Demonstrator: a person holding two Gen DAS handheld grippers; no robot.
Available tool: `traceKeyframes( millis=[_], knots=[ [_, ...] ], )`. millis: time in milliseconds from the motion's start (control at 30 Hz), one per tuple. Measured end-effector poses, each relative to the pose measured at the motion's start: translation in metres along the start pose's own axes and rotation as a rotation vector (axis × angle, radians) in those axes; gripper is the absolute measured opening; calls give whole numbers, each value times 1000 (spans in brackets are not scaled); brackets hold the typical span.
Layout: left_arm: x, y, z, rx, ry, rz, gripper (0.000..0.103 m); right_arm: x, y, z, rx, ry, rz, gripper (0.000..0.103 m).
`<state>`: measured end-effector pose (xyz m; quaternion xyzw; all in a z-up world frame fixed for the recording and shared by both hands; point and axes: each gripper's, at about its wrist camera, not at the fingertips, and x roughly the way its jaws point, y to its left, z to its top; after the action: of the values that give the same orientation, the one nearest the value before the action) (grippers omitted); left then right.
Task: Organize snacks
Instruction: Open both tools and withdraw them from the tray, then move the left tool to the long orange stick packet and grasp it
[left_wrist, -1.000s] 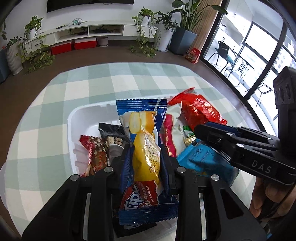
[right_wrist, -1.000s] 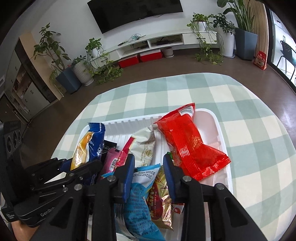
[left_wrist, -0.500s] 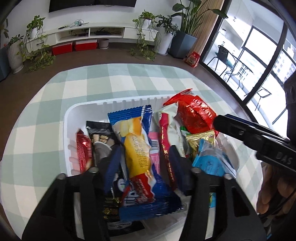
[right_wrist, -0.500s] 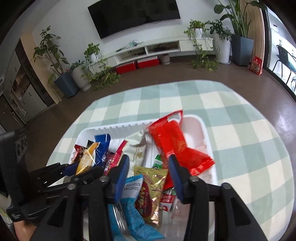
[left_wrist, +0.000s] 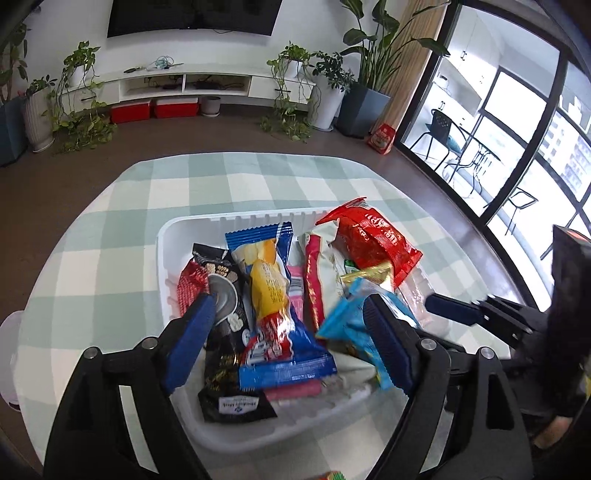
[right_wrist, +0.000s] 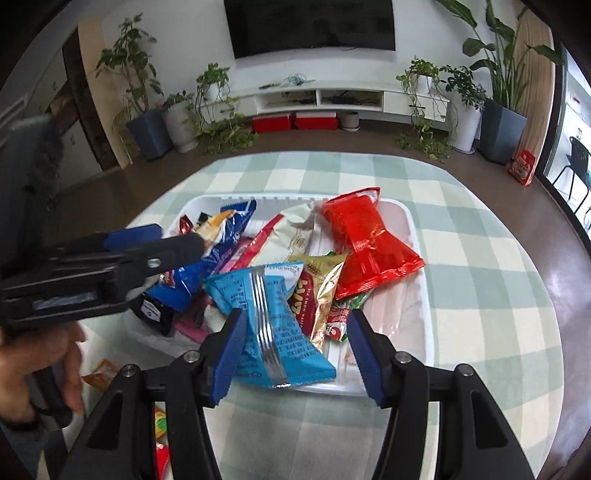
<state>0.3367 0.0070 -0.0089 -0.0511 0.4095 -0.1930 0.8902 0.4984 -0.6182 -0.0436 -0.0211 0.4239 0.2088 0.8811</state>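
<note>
I see one checked tablecloth under one white tray that lies ahead of both claws. My left claw has just been opening; its jaws stand wide, clear of the one blue-and-yellow packet lying in the tray between them. My right claw is open, its pads not pressing on the one light-blue packet between them. One red bag lies beyond, to the right.

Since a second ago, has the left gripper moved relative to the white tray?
Yes. The left gripper has backed toward the white tray's near edge, its jaws just opening off the blue-and-yellow snack packet, which lies in the tray.
</note>
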Motion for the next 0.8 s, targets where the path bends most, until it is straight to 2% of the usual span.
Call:
traceKeyframes(
  millis=[167, 267, 433, 500, 533, 600, 667, 733, 800],
  knots=[
    [-21, 4, -9, -9, -25, -11, 82, 13, 4, 1, -14, 23, 5, 39],
    [-27, 4, -17, -6, -22, -19, 82, 22, 6, -3, -16, 56, 1, 34],
    [-39, 8, -30, -1, -26, -10, 84, 21, -1, -3, 36, 66, 31, 35],
    [-45, 11, -33, 4, -25, -4, 90, 11, -1, -2, 38, 32, 42, 42],
    [-48, 13, -35, 9, -26, -1, 90, 5, 0, -1, 39, 16, 41, 49],
    [-56, 18, -41, 20, -26, 3, 90, -11, 0, 1, 48, -35, 49, 56],
    [-63, 24, -48, 19, -27, 9, 94, -29, 0, 0, 68, -99, 78, 79],
    [-72, 29, -56, 7, -28, 12, 99, -43, 0, -7, 101, -131, 121, 92],
    [-81, 31, -68, 13, -37, 13, 103, -53, 2, -17, 120, -127, 186, 92]
  ],
)
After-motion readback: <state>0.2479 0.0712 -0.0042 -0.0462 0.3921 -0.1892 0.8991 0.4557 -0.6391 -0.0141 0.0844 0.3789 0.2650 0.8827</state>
